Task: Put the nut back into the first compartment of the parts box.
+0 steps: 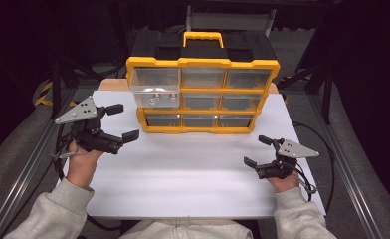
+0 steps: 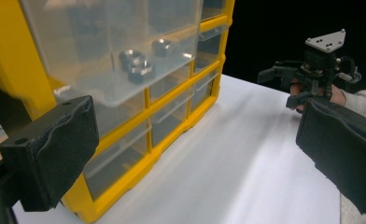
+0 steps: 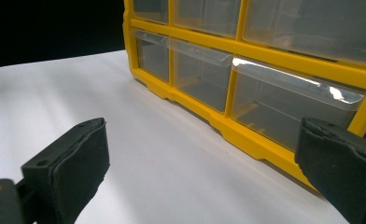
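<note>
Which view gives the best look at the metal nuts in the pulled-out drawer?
The left gripper view: the nuts sit close and sharp behind the clear front of the pulled-out drawer. In the high view they are small grey specks in that top-left drawer. The right gripper view looks at other drawers of the organizer.

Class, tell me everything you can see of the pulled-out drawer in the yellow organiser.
The pulled-out drawer is clear, slightly frosted plastic, the top-left of nine in the yellow organiser. It juts forward from its slot, level. Several metal nuts lie on its floor. Nothing grips it; the left gripper, jaws open, sits beside it, apart.
</note>
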`<state>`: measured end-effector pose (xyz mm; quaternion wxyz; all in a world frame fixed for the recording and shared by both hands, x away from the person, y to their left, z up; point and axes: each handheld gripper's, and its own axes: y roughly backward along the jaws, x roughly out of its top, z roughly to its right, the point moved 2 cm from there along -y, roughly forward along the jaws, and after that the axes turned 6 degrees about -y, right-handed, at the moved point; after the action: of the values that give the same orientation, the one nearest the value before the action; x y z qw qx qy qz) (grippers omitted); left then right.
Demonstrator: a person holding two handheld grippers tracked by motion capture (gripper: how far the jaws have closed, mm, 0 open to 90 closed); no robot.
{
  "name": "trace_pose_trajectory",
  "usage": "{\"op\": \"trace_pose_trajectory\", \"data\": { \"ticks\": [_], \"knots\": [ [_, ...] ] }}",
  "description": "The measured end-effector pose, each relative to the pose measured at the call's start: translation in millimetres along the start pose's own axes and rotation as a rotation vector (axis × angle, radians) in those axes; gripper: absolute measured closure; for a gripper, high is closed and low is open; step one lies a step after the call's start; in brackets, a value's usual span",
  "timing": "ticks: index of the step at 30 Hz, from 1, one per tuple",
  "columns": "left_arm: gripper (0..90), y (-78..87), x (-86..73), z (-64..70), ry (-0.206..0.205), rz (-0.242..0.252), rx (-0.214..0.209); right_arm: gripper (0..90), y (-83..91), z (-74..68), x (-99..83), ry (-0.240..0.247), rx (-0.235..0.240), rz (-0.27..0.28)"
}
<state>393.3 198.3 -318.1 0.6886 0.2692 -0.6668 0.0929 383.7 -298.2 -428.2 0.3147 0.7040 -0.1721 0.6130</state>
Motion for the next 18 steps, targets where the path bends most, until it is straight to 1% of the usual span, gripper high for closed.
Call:
{"op": "trace_pose_trajectory", "data": {
  "ticks": [2,3,4,5,6,9,10,14,15,16,18],
  "knots": [
    [0.0,-2.6,-9.6,-1.8,0.011,0.013,0.002,3.5,0.4,-0.1,1.1,0.001,-0.004,0.001],
    [0.0,-4.5,-15.0,-2.3,0.005,0.017,0.008,3.5,0.7,-0.1,1.6,0.001,-0.002,0.004],
    [0.0,-8.7,-25.3,-3.4,-0.011,0.02,0.016,3.5,1.3,0.0,2.3,-0.002,-0.002,0.004],
    [0.1,-8.7,-25.3,-3.4,-0.011,0.02,0.016,3.5,1.3,0.0,2.3,-0.002,-0.002,0.004],
    [0.1,-10.9,-31.7,-4.5,-0.018,0.029,0.025,3.5,1.4,0.0,2.5,-0.001,0.001,0.007],
    [0.1,-15.4,-45.9,-5.9,-0.009,0.06,0.037,3.5,1.4,-0.3,3.1,0.001,0.004,0.008],
    [0.1,-16.3,-49.2,-6.2,-0.008,0.062,0.04,3.5,1.6,-0.3,3.2,0.003,0.005,0.006],
    [0.2,-22.8,-64.8,-4.7,-0.02,0.047,0.056,3.5,2.2,-0.5,3.9,0.0,0.012,0.01],
    [0.3,-25.7,-70.5,-3.4,-0.029,0.039,0.053,3.5,2.6,-0.3,4.0,-0.001,0.012,0.009],
    [0.4,-27.4,-74.0,-2.6,-0.029,0.027,0.047,3.5,2.9,-0.1,4.2,-0.002,0.012,0.011],
    [0.3,-30.4,-79.8,-1.8,-0.025,0.018,0.038,3.5,3.5,0.3,4.5,0.0,0.012,0.01]
  ]
}}
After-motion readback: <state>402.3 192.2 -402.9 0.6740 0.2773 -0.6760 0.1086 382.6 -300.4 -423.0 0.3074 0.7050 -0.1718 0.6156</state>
